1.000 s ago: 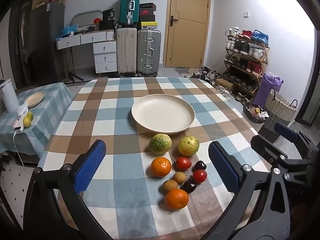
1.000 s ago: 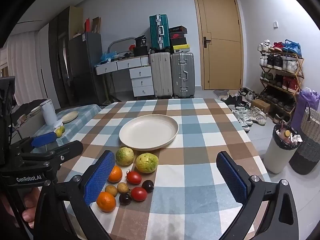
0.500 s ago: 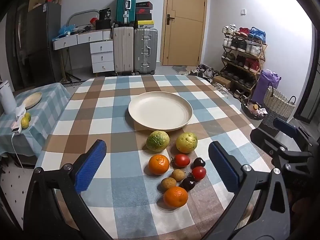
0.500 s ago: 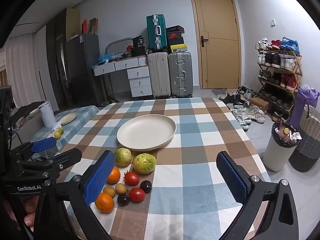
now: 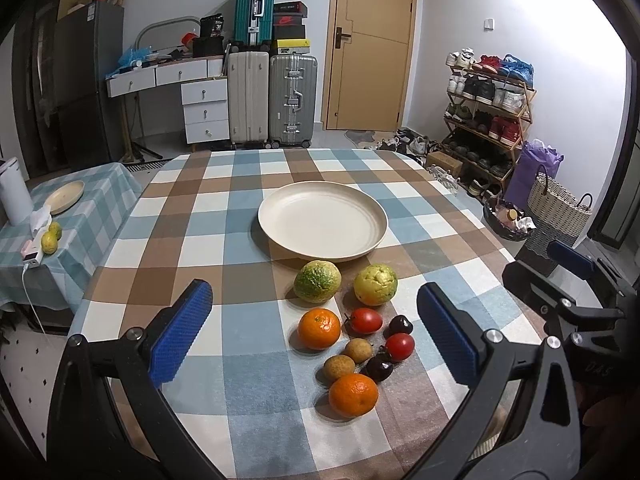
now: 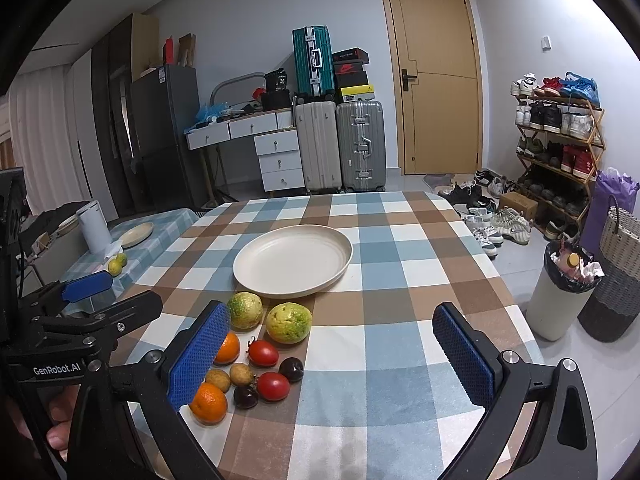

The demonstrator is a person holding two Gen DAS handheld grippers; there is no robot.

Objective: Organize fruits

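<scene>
A cream plate point(image 5: 322, 220) sits mid-table; it also shows in the right wrist view point(image 6: 294, 260). Just in front of it lie a green guava point(image 5: 317, 281), a yellow guava point(image 5: 375, 284), two oranges point(image 5: 319, 328) point(image 5: 353, 395), two tomatoes point(image 5: 367, 319), small brown fruits point(image 5: 339, 367) and dark cherries point(image 5: 379, 367). My left gripper point(image 5: 316, 336) is open and empty, held above the fruit cluster. My right gripper point(image 6: 332, 356) is open and empty, to the right of the fruits point(image 6: 272, 386). The plate holds nothing.
The table has a checked cloth point(image 5: 200, 216). A side table point(image 5: 48, 216) at the left holds a small plate, two lemons and a white jug. A bin point(image 6: 560, 296) and basket stand on the floor at the right. Suitcases and a shoe rack stand behind.
Both grippers have drifted slightly, so the plate and fruits shifted a little in each view. Jaws stay open. No fruit has moved.
</scene>
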